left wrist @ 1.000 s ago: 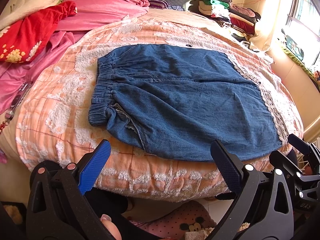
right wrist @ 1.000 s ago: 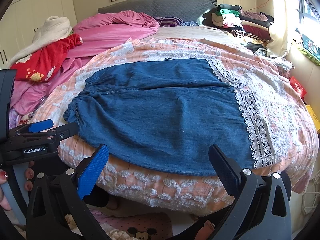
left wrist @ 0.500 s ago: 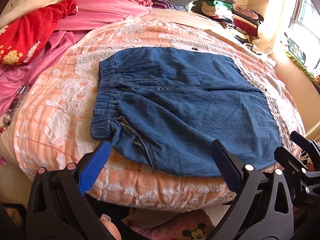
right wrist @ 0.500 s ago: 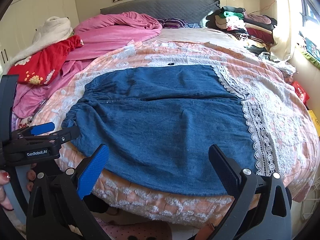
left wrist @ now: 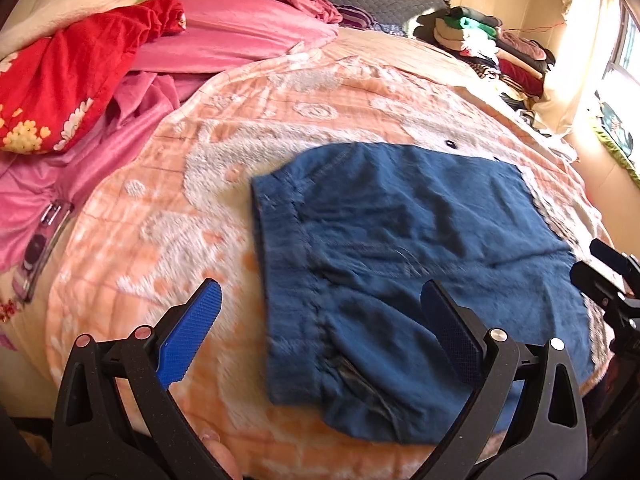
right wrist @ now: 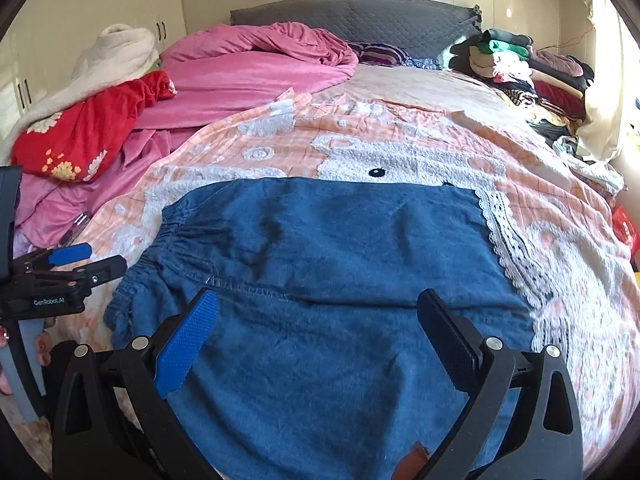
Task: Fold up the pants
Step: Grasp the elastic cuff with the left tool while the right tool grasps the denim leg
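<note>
Denim pants (right wrist: 340, 280) lie spread flat on a peach blanket (right wrist: 400, 132) just beyond both sets of fingers, the left gripper (left wrist: 320, 320) and right gripper (right wrist: 316, 328) wide apart and holding nothing, so no further fold looks begun

One pair of pants (right wrist: 320, 280), two claws — left claw (left wrist: 320, 320), right claw (right wrist: 316, 328).

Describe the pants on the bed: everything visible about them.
The pants are blue, denim-like cloth with a gathered elastic waistband at the left and white lace trim along the right edge. They lie flat, spread on the peach blanket, lightly creased, a stitched seam running across. Both tools are open above the near edge, gripping nothing.
</note>
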